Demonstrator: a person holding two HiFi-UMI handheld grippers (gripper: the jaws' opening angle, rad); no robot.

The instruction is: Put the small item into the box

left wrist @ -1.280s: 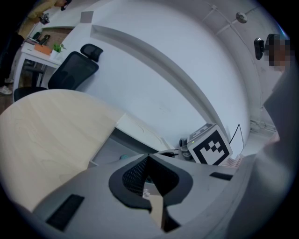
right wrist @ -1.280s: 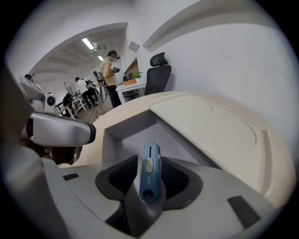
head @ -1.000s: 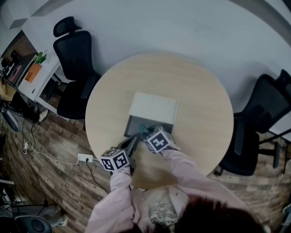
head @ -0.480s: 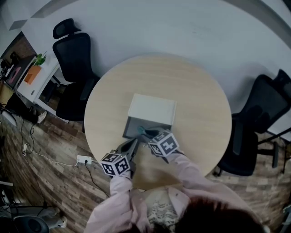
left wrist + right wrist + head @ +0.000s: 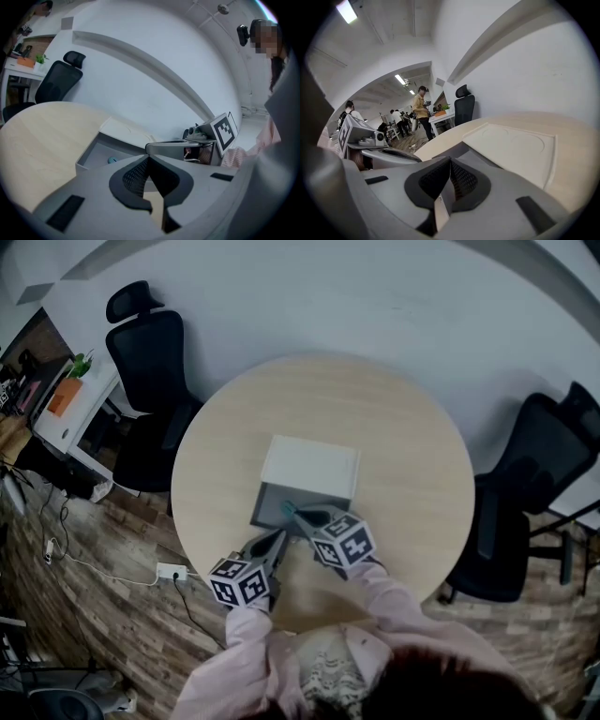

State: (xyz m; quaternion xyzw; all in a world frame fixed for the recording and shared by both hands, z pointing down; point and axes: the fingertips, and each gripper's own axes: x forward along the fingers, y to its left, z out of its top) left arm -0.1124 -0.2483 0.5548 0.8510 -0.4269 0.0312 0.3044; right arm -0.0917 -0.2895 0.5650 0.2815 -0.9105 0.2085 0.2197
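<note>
Both empty: left tongs [image 5: 149, 157] closed, right tongs [image 5: 450, 162] just closing; round teal item [image 5: 112, 160] inside grey box [image 5: 95, 153].

Bare table [image 5: 412, 456] lies open left, right and beyond the box [image 5: 266, 513] — its mouth free from above, its lid [image 5: 311, 465] barring the far side — with chairs [image 5: 152, 362] at the table's left and right edges.

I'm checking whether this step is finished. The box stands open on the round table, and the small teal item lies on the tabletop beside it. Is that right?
Not quite. The small teal item lies inside the box, on its grey floor, not on the table beside it. The left gripper view shows this. The rest holds: the box stands open on the round table.
</note>
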